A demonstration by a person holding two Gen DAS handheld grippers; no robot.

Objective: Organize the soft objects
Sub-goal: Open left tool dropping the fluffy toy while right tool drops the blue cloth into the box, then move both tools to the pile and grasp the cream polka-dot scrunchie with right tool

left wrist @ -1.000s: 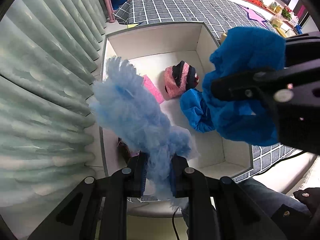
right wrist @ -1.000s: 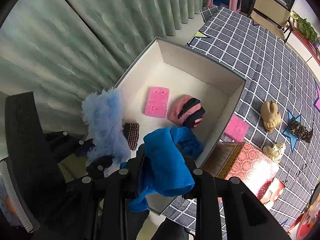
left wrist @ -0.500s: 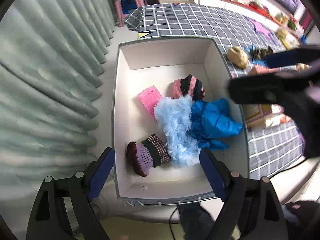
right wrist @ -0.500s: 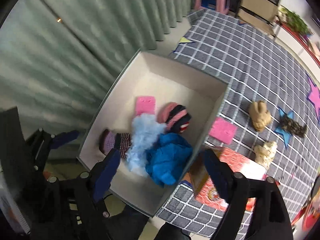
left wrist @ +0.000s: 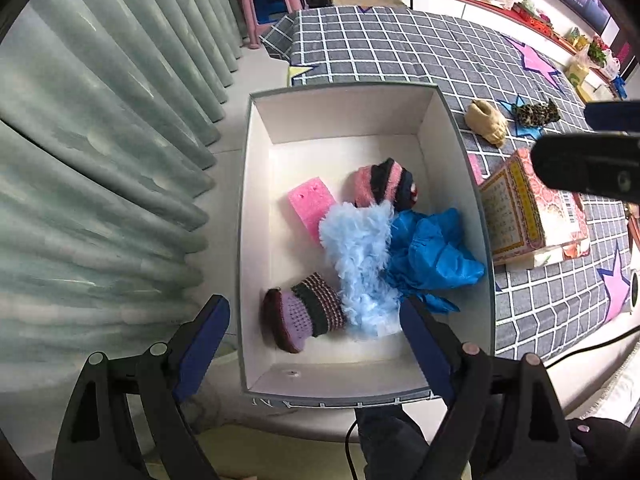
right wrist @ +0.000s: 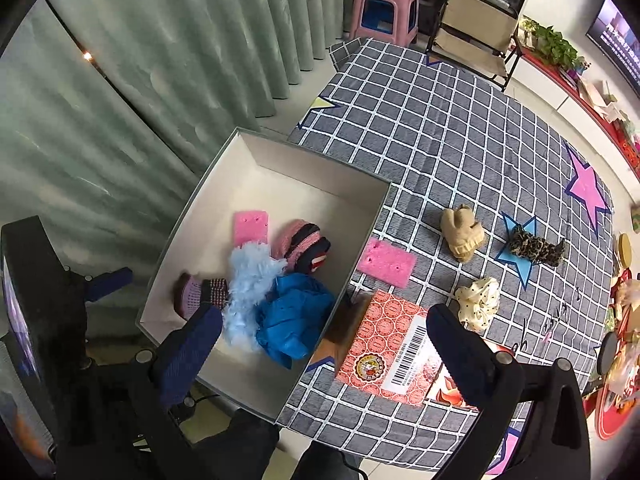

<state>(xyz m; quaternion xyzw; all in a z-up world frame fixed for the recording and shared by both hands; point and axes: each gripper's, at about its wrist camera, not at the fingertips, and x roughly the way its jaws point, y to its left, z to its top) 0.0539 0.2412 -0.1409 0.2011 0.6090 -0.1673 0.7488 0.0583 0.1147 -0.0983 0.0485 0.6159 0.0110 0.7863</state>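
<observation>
A white box [left wrist: 256, 184] [right wrist: 192, 216] holds a fluffy light-blue piece [left wrist: 360, 256] [right wrist: 250, 284], a bright blue cloth [left wrist: 430, 252] [right wrist: 294, 314], a pink sponge [left wrist: 312, 204] [right wrist: 251, 227], a pink-and-black knit hat [left wrist: 384, 184] [right wrist: 304, 240] and a purple knit piece [left wrist: 304, 312] [right wrist: 196, 292]. My left gripper [left wrist: 316, 344] is open and empty above the box's near end. My right gripper [right wrist: 324, 344] is open and empty above the box's right edge. On the checked cloth lie a second pink sponge [right wrist: 386, 266], a tan knit item [right wrist: 462, 232], a leopard scrunchie [right wrist: 534, 246] and a cream dotted scrunchie [right wrist: 480, 302].
A red patterned carton [right wrist: 390, 348] [left wrist: 528, 208] lies right of the box. Green curtains [left wrist: 100, 140] hang on the left. A pink stool [right wrist: 384, 12] and a folding chair [right wrist: 476, 28] stand beyond the table. Clutter lines the right edge.
Both grippers opened and let go: the fluffy light-blue piece and the bright blue cloth dropped into the box. Both grippers then rose and pulled back.
</observation>
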